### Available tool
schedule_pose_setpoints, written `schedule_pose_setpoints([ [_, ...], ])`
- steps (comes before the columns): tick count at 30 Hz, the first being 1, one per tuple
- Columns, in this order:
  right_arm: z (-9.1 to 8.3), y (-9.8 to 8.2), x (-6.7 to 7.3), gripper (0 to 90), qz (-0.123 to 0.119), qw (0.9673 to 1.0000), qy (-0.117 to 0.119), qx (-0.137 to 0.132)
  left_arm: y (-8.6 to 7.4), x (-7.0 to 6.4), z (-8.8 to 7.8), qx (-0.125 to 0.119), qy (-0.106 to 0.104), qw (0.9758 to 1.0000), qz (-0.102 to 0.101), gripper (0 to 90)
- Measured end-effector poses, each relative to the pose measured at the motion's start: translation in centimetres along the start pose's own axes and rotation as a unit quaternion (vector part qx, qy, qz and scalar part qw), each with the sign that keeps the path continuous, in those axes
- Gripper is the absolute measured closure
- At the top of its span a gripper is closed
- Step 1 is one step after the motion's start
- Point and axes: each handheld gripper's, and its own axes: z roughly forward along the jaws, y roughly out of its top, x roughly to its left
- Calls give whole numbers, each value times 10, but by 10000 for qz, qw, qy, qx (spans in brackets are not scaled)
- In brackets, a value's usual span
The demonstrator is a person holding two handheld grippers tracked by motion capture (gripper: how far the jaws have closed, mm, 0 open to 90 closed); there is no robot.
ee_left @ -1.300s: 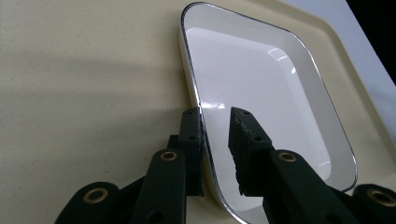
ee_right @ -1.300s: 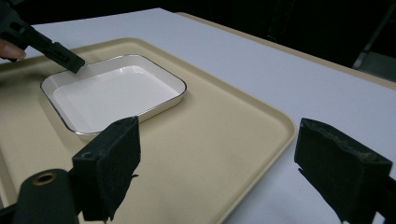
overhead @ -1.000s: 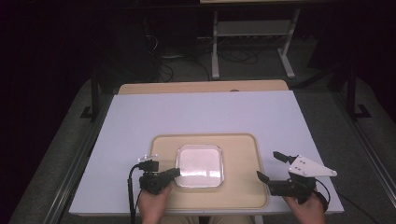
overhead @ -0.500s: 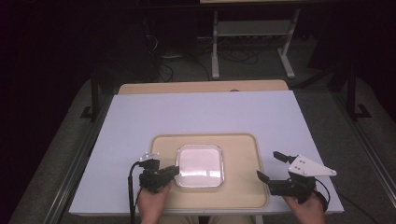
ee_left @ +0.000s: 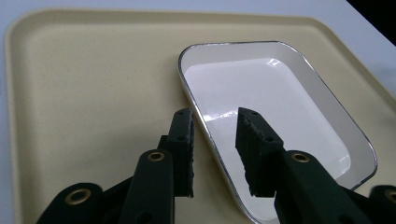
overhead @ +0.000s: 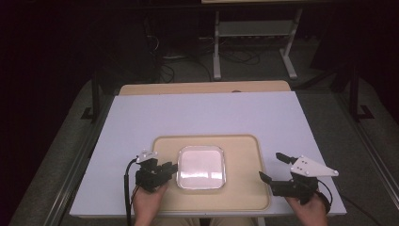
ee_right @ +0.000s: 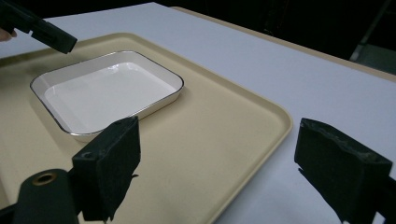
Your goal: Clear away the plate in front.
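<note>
Both grippers are matte black. The left gripper [ee_left: 215,140] has flat arms pinned with brass-ringed rivets, and its jaws end in ribbed black pads [ee_left: 184,140]. A black cable loops back from it. The right gripper [overhead: 275,167] carries a pale grey three-cornered plate dotted with small dark holes, and its jaws wear blocky, rough-edged foam pads.

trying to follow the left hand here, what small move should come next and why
Probably draw the left hand-held gripper back off the white dish. Its jaws have just been opening and now stand either side of the dish's near rim with a gap showing, so nothing is gripped. The dish sits flat on the tan tray, so the release looks done.
</note>
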Motion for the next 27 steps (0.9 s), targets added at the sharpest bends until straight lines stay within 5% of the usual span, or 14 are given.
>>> schedule_pose_setpoints([
  [9, 1, -1, -1, 136, 34, 10000, -42, 40, 10, 6, -10, -215, -26, 9989, 427, 609],
  [15, 1, -2, -1, 135, 49, 9999, -50, 75, 19, 7, -15, -309, -56, 9959, 843, 585],
  [27, 0, -3, -4, 135, 99, 9999, -95, 65, 30, 12, -22, -403, -110, 9909, 1283, 551],
])
